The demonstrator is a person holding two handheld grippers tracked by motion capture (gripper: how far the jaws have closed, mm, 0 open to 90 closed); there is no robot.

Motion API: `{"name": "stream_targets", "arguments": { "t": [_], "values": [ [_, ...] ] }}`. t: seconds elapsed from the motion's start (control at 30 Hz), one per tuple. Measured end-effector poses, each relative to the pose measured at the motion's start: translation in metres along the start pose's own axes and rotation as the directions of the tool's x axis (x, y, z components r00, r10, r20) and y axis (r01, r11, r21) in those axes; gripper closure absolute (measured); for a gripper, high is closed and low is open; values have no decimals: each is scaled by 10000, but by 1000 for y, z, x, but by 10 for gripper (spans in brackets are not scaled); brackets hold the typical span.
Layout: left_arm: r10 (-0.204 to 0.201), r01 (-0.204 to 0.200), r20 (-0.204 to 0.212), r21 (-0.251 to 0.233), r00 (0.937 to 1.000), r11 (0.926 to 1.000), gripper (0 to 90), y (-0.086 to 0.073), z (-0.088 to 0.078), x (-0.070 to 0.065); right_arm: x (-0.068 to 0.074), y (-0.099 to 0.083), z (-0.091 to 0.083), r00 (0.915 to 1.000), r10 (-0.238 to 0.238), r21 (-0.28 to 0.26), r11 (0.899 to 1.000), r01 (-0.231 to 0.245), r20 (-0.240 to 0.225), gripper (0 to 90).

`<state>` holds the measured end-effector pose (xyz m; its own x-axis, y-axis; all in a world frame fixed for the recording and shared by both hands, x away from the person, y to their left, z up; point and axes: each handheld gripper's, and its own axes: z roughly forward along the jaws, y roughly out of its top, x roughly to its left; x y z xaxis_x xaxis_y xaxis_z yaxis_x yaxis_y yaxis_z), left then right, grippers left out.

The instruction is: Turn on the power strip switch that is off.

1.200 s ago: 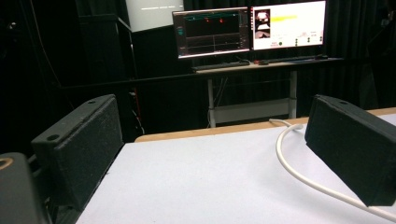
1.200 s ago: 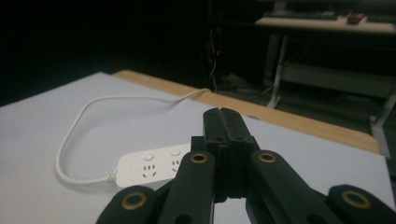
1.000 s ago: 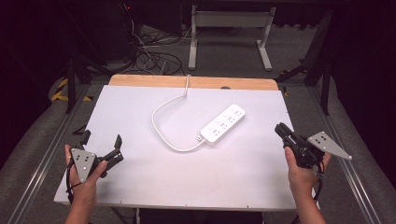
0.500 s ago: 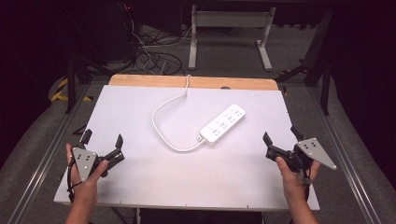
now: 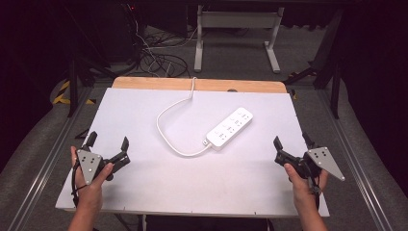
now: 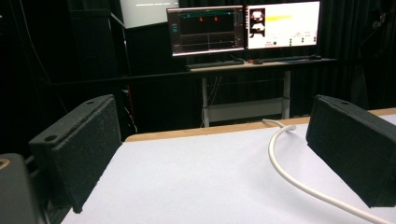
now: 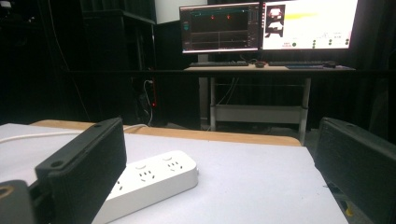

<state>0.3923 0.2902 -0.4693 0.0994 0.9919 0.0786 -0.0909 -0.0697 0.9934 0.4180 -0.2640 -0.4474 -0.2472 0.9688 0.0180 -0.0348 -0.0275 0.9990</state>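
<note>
Since earlier, right tool [image 5: 290, 144] has dropped lower right, jaws now wide, empty; left tool [image 5: 108, 142] likewise. Power strip [image 5: 230, 127]: rigid, light, slick; grip across its middle.

Power strip [image 5: 229, 128] + cord [image 5: 169, 118] mid-table [image 5: 144, 187]

I see a white power strip [image 5: 230, 128] lying flat on the white table top [image 5: 144, 110], a little right of centre and turned diagonally, its far end pointing up and to the right. Its top face carries what look like three groups of sockets, though the detail is too small for me to count with confidence. Its white cable [image 5: 166, 120] leaves the near-left end, loops left in a wide curve, then runs back over the table's far wooden edge [image 5: 144, 83].
</note>
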Motion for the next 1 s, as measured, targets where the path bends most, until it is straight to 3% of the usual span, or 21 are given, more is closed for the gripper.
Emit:
{"name": "stream_targets", "arguments": {
  "t": [0.47,1.0],
  "values": [
    [81,-81,-16,-50,10000,10000,37,2,-6,0,2,0,0,9998,35,73,10000,-34,-189,54],
    [66,-67,29,32,10000,10000,39,0,0,-1,3,-4,2,9993,-34,313,9995,46,-381,65]
  ]
}}
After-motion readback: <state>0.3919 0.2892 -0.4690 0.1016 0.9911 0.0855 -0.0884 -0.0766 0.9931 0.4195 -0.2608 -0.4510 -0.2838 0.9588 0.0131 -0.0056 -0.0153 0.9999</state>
